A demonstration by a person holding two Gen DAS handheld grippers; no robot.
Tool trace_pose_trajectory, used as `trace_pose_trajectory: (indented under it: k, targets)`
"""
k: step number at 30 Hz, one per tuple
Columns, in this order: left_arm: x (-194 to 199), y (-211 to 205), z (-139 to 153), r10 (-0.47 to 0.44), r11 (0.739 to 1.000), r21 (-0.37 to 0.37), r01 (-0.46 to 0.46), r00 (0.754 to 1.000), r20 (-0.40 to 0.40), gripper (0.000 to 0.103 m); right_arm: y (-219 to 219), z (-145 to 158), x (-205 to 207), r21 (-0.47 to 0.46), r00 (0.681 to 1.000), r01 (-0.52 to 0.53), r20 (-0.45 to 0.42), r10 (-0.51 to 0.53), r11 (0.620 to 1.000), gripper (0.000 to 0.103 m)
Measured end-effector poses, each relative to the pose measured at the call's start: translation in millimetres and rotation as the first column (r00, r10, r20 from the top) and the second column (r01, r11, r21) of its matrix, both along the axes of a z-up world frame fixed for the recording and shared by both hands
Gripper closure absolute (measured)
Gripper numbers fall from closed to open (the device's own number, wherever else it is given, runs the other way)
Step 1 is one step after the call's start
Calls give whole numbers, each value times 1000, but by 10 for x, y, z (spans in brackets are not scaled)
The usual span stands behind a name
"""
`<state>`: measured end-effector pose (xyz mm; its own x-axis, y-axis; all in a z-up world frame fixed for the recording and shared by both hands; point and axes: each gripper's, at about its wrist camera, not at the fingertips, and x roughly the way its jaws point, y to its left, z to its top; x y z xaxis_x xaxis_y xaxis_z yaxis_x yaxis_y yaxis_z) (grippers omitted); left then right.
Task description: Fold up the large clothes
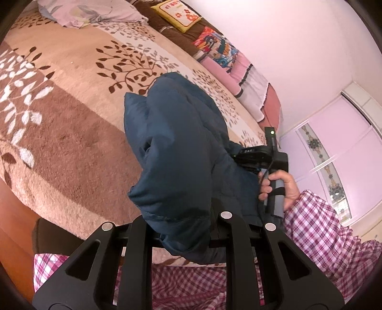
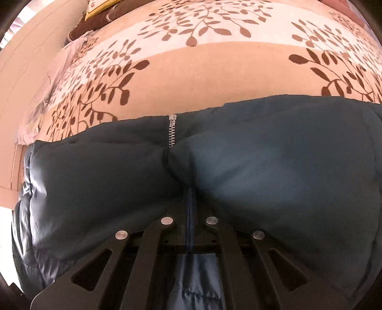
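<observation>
The left tongs (image 1: 183,229) are clenched on a bunched fold of a dark blue padded jacket (image 1: 176,147), the cloth rising out from between the two black fingers and hiding their tips. From that grip the jacket stands up in a puffy mass above the bed, its quilted bulk held clear of the blanket in the left wrist view.

The right tongs (image 2: 189,221) are pinched tight on the same jacket (image 2: 262,171) right at its front seam, the fabric gathered into a pucker between the fingers. A silver zipper (image 2: 172,131) runs up from that pucker to the jacket's far edge. Shiny dark lining (image 2: 26,190) shows at the left side of this view.

In the left wrist view the person's right hand (image 1: 279,188) wraps the handle of the right gripper, beside the jacket, with a pink-and-white checked sleeve (image 1: 317,224) behind it.

Beneath lies a beige and brown plush blanket (image 1: 71,107) with a leaf pattern, covering the bed. Along its far edge sit a yellow cushion (image 1: 181,14), a lilac pillow (image 1: 95,12) and folded pink bedding (image 1: 241,71), against a pink wall (image 1: 298,47).
</observation>
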<state>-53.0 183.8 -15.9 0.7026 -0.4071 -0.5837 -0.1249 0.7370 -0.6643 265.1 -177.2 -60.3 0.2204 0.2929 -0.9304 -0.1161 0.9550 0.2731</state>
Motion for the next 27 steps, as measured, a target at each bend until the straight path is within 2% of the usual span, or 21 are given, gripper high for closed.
trace_pose_trajectory:
  k: [3,6,9,12,17,21,23,27]
  targets:
    - [2,0,2,5,1000,0,-5,1000,-4,85,-77,206,-144,40,999,5,48,-7,999,103]
    - [-12,-31,42,6,1000,10,-6,1000,8,85,-135,435,-521,75,995,-52,92,45,996,103]
    - [-20,-64,99,2,1000,17,-3,1000,19,85,-216,528,-1037,85,990,-119,83,112,989,103]
    - [-26,-114,185,-6,999,38,5,999,32,85,-279,441,-1522,98,986,-166,32,163,981,103]
    - [-44,-230,312,-35,997,69,31,998,49,85,-225,115,-1748,104,981,-183,-53,189,978,103]
    - [-71,-409,417,-67,990,129,58,995,69,85,-99,-81,-1678,58,977,-205,-52,208,977,103]
    - [-83,-434,499,-66,989,140,54,994,88,85,-120,-19,-1683,76,980,-192,-46,196,978,103]
    - [-80,-485,592,-75,986,155,60,993,95,85,-313,260,-1963,181,977,-213,9,215,960,103]
